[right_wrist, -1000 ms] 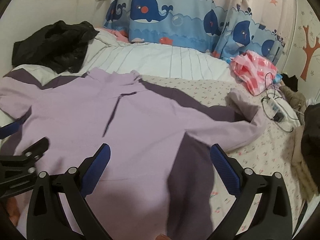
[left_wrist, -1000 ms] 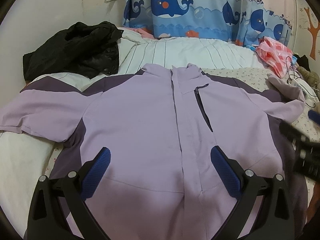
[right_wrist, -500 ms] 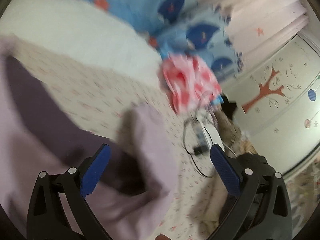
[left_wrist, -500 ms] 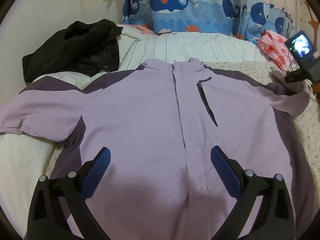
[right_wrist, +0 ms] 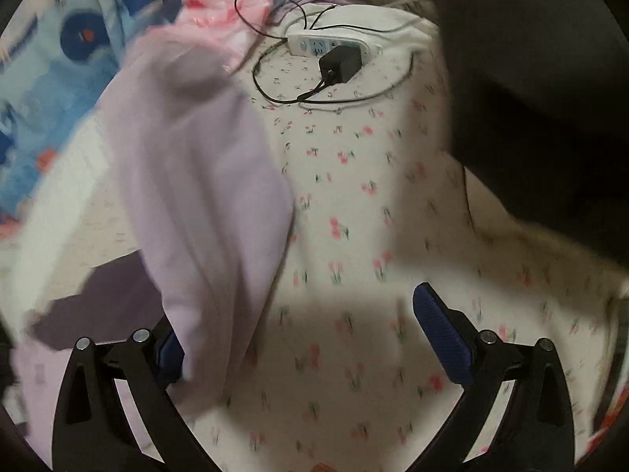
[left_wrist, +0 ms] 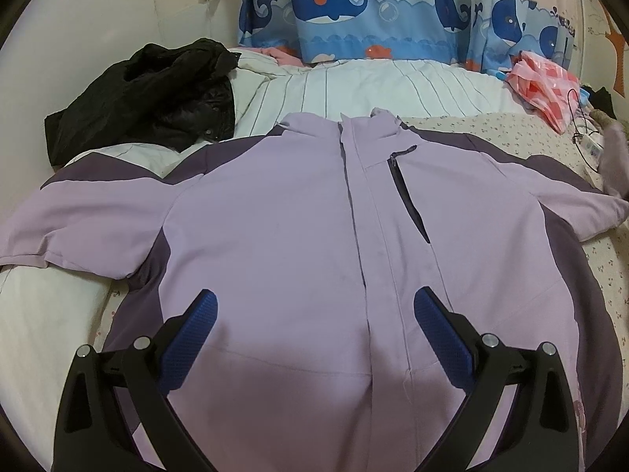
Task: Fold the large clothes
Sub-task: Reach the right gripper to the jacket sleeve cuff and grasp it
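A large lilac jacket (left_wrist: pixel 275 236) with dark purple side panels lies face up and spread flat on the bed, collar toward the curtain. My left gripper (left_wrist: pixel 314 322) is open and empty, hovering above the jacket's lower front. My right gripper (right_wrist: pixel 302 334) is open above the floral sheet (right_wrist: pixel 354 196), at the end of the jacket's right sleeve (right_wrist: pixel 204 181). The sleeve cuff drapes over the left finger and hides its pad. The view is blurred, so I cannot tell if the sleeve touches it.
A black jacket (left_wrist: pixel 149 94) is heaped at the back left. A striped white duvet (left_wrist: pixel 373 86), a whale curtain (left_wrist: pixel 393 8) and a pink checked bag (left_wrist: pixel 546 86) lie behind. A white power strip (right_wrist: pixel 326 45) with a black charger (right_wrist: pixel 340 65) and cables lies beyond the sleeve. A dark garment (right_wrist: pixel 530 98) is at the right.
My right gripper swung from over the jacket's body to its right sleeve end near the power strip. The left gripper stayed above the lower front, rising slightly.
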Demonstrator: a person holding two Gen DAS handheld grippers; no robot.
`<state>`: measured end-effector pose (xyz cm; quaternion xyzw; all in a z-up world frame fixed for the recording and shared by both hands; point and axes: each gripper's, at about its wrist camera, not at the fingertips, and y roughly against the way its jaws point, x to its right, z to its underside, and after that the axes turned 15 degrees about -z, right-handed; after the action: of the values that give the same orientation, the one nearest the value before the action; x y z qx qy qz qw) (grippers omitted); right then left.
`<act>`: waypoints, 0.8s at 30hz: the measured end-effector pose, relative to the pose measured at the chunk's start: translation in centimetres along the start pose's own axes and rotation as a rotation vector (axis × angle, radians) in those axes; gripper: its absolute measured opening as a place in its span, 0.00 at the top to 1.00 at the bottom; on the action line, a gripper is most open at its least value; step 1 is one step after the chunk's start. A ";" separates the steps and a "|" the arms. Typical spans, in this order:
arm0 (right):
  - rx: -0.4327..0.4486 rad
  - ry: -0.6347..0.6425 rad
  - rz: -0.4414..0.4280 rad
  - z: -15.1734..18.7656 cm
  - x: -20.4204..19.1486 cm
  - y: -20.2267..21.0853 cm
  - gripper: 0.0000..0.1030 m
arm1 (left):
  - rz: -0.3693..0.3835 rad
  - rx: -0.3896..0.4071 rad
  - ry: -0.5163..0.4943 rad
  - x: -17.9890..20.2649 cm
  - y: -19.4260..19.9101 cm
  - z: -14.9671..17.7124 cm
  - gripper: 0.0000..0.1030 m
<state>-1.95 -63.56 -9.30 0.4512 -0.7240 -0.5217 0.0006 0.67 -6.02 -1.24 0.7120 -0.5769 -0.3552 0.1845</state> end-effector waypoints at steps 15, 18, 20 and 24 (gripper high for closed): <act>0.014 -0.066 -0.196 -6.5 -3.0 -5.9 0.80 | -0.023 0.018 0.012 -0.4 0.2 -0.2 0.07; 0.112 0.112 -0.365 -11.1 -11.3 -2.1 0.92 | 0.008 0.050 0.099 -1.8 1.0 -0.8 0.07; 0.196 0.202 -0.489 -13.3 -15.5 1.3 0.93 | 0.048 0.058 0.183 -3.0 1.5 -1.2 0.07; 0.344 0.264 -0.598 -15.3 -17.9 3.8 0.93 | 0.085 0.036 0.278 -3.7 0.9 -1.6 0.07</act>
<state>13.44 -63.20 8.96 0.6997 -0.6309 -0.3070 -0.1345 0.91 -3.00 1.50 0.7323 -0.5818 -0.2348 0.2647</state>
